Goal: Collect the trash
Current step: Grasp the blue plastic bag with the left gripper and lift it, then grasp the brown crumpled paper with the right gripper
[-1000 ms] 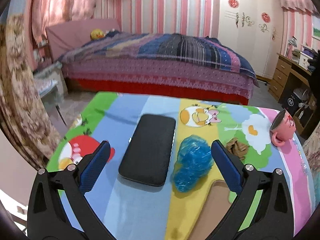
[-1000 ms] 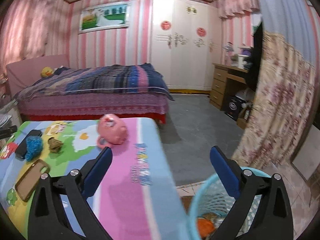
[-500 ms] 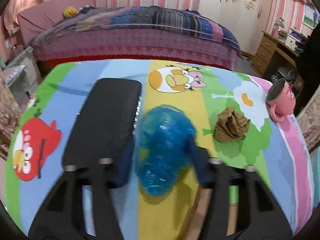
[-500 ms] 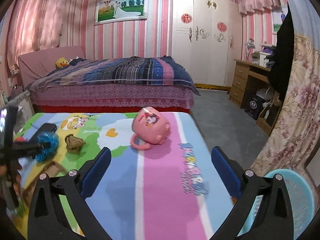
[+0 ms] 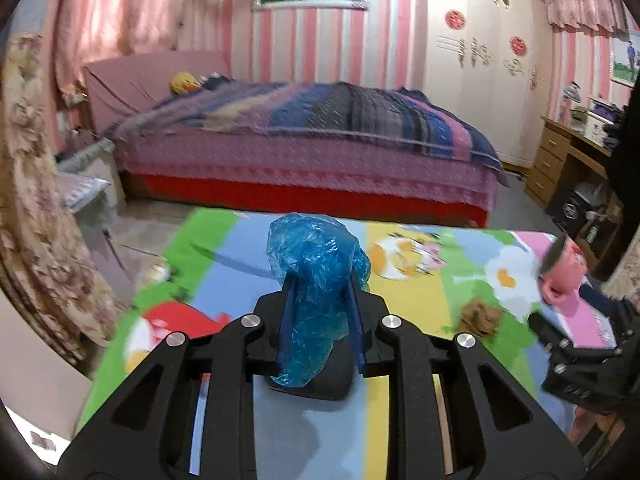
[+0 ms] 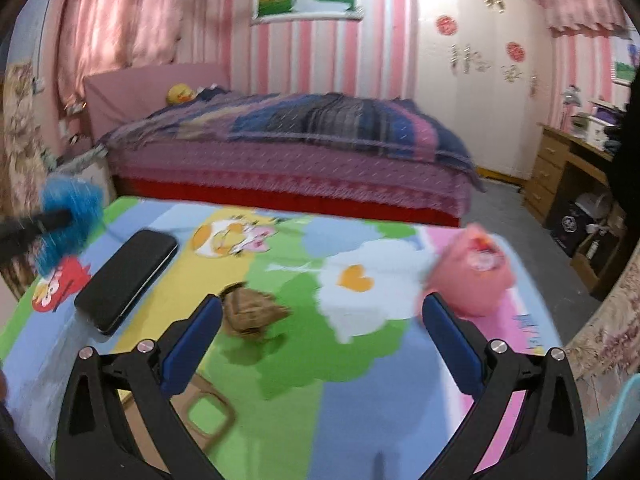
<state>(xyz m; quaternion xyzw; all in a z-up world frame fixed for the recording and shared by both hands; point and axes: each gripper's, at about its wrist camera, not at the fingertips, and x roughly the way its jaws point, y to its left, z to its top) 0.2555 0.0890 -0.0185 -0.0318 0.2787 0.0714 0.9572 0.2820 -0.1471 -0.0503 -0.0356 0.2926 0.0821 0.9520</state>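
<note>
Currently left gripper [image 5: 320,300] has its jaws closed tight on the crumpled blue plastic bag [image 5: 316,280], pinched between the blue pads, bag lifted above the counter [image 5: 404,420], its top bulging out past the fingertips. Same bag shows blurred at far left in the right wrist view [image 6: 70,220], raised above the counter's left edge. Right gripper [image 6: 322,320] jaws spread wide, nothing between them, hovering over the counter. Brown crumpled paper wad [image 6: 252,310] lies on the green patch just beside the right gripper's left fingertip; contact unclear. Black case [image 6: 126,278] lies flat left of the wad, apart from it. Pink mug [image 6: 472,276] on its side at the right, near the right fingertip. Teal basket [image 6: 616,432] rim at the near right edge, below counter level. Bed [image 6: 288,152] far behind.
</note>
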